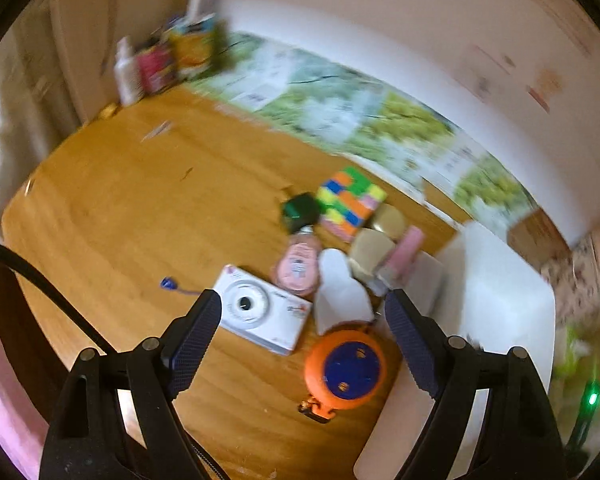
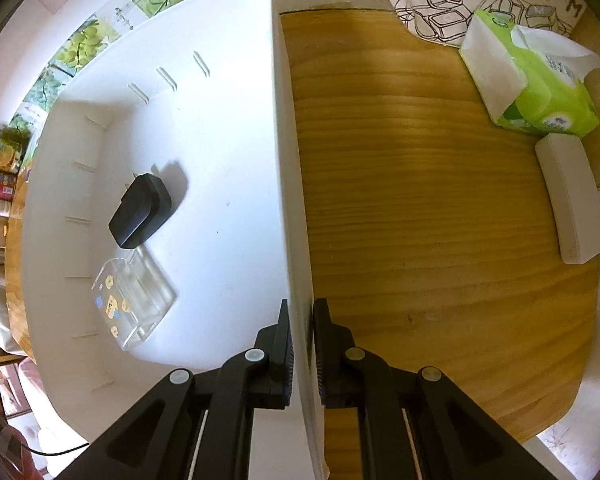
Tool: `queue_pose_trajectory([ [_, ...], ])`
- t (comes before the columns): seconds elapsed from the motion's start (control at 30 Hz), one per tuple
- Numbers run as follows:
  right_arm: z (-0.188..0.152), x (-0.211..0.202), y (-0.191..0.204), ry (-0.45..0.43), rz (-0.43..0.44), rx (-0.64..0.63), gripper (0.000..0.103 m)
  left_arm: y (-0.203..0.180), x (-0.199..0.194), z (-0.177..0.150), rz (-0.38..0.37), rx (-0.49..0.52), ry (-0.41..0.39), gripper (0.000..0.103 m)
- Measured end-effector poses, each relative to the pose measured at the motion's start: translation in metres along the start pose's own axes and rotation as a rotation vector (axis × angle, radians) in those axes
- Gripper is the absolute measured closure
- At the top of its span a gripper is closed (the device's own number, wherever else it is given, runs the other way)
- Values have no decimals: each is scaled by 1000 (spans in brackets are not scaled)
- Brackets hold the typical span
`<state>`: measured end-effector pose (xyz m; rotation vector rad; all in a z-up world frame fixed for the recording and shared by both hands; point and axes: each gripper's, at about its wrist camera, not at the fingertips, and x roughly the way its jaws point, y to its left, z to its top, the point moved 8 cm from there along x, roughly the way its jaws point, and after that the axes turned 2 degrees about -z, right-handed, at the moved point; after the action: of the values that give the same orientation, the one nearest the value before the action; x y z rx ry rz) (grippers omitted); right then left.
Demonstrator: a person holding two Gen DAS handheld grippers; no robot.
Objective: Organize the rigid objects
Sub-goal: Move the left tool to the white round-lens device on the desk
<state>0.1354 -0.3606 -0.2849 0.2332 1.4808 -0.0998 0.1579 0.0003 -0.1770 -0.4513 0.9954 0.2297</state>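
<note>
My left gripper [image 1: 302,312] is open and empty above a cluster of items on the wooden table: a white camera [image 1: 260,314], an orange and blue round tape measure [image 1: 346,372], a pink bottle [image 1: 298,268], a white flat piece [image 1: 338,292], a colourful cube [image 1: 350,200], a dark green block [image 1: 298,210] and beige blocks [image 1: 374,248]. My right gripper [image 2: 302,336] is shut on the right wall of the white bin [image 2: 288,160]. Inside the bin lie a black charger [image 2: 140,210] and a clear box [image 2: 134,294].
The white bin [image 1: 500,280] stands right of the cluster in the left wrist view. Bottles and packets [image 1: 168,56] stand at the table's far corner. A green tissue pack [image 2: 532,80] and a white case [image 2: 570,204] lie on the table right of the bin.
</note>
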Motion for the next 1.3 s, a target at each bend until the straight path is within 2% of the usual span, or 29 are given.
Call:
queue_pose_trajectory([
  [0.13,-1,0,-4,-2,0,10,93,24,8,0,46,-119,48,17],
  [0.27,-2,-1,-5,0,-11,3,93,39,26,-6,60,-240,118,17],
  [0.43,-2,0,-5,5,-24,-8,93,47,48,-13,61,-323,191,17],
  [0.6,1,1,3,14,-34,-17,93,58,66,-20,94,-408,239,17],
  [0.83,4,8,7,31,-33,-18,93,73,77,-21,114,-493,263,17],
  [1.3,9,18,4,51,-36,-5,93,78,102,-20,135,-568,322,17],
])
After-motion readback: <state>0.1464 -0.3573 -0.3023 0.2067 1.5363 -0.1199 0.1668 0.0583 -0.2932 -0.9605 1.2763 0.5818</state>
